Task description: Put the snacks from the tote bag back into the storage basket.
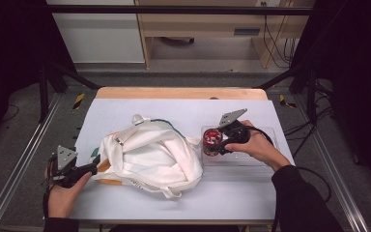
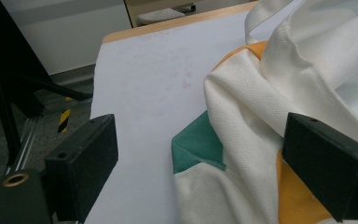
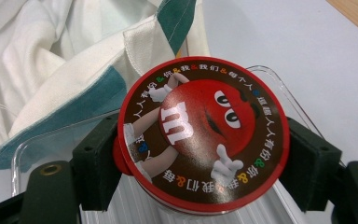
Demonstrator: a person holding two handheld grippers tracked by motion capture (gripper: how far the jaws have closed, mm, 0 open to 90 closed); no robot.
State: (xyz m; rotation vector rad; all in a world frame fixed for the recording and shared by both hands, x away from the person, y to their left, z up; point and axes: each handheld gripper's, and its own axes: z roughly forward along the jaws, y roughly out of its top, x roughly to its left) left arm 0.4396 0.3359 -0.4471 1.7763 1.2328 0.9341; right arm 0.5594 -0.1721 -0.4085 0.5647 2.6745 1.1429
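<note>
Gripping the candy tub [image 3: 204, 140] squarely is the point of this step: the right gripper [image 1: 216, 143] has its jaws clamped on the tub's sides just under the red lid, and the tub sits in or just over the clear tray [image 1: 265, 162] at the table's right, beside the white bag [image 1: 149, 157]. The likely aim is to carry it into the bag, so the hold should stay low on the body, not on the lid rim, which could pop or slip. Lift straight up until the tub clears the tray wall before swinging left. The left gripper [image 1: 92, 168] rests at the bag's left edge with its jaws spread wide, a fold of cloth lying between them but not pinched. It would do well to close on that edge and raise it, making a mouth for the tub to enter without snagging the straps.
</note>
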